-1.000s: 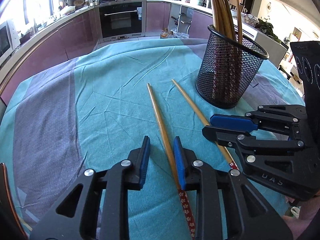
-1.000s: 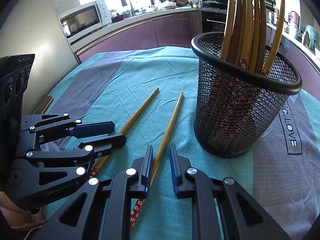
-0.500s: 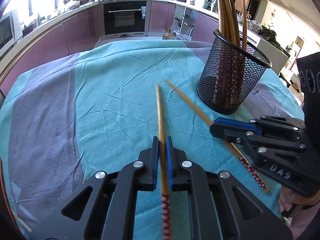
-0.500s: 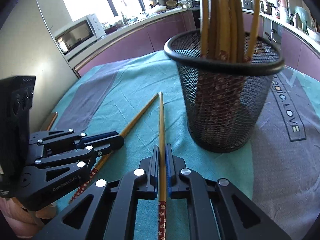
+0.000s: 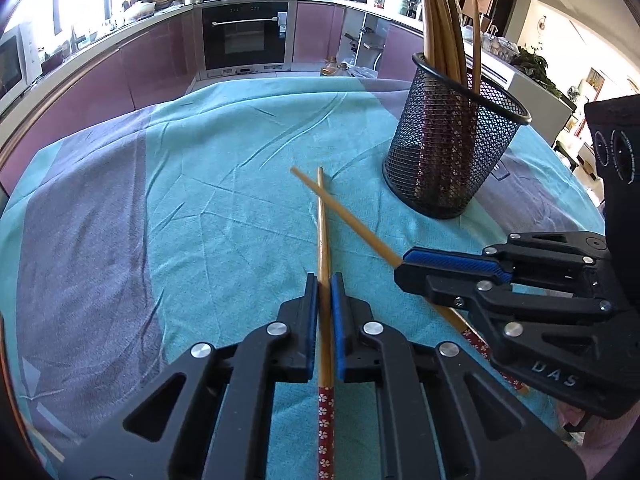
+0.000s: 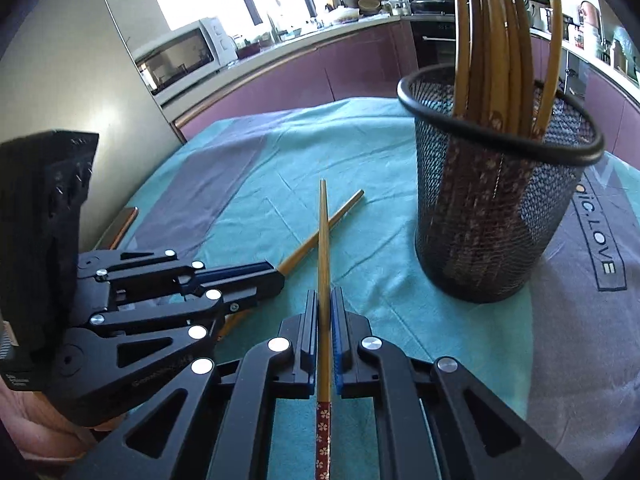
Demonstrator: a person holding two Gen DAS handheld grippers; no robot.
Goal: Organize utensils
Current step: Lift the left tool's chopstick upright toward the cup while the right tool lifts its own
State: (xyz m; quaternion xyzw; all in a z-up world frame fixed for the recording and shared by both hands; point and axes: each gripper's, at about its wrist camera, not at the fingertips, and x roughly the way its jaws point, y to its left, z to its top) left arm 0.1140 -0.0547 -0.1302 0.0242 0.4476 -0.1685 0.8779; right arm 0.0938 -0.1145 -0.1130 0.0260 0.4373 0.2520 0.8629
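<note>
Left wrist view: the left hand-held gripper (image 5: 325, 280) sits at six o'clock, its blue pads pinching a wooden chopstick (image 5: 323, 240) that runs straight toward twelve o'clock, with its red flowered end trailing back between the black arms. The tip crosses the tip of a second chopstick (image 5: 352, 218), which slants off toward four o'clock into the right hand-held gripper (image 5: 408, 270); that one comes in from three o'clock and is pressed onto the stick. A black mesh holder (image 5: 452, 160) stands upright at about two o'clock on the teal cloth (image 5: 224, 168) covering the bench, with several chopsticks standing in it. Both held sticks lie near the holder, not touching it.

Right wrist view: the right hand-held gripper (image 6: 325, 300) at six o'clock clamps its chopstick (image 6: 323, 248), pointing to twelve o'clock, red patterned end toward the camera. The other chopstick (image 6: 320, 240) passes under it, angling from one o'clock down to nine o'clock, where the left hand-held gripper (image 6: 276, 276) is closed on it. The mesh holder (image 6: 488, 216) stands at two o'clock, full of upright chopsticks, beside grey lettering on the cloth (image 6: 280, 168).
</note>
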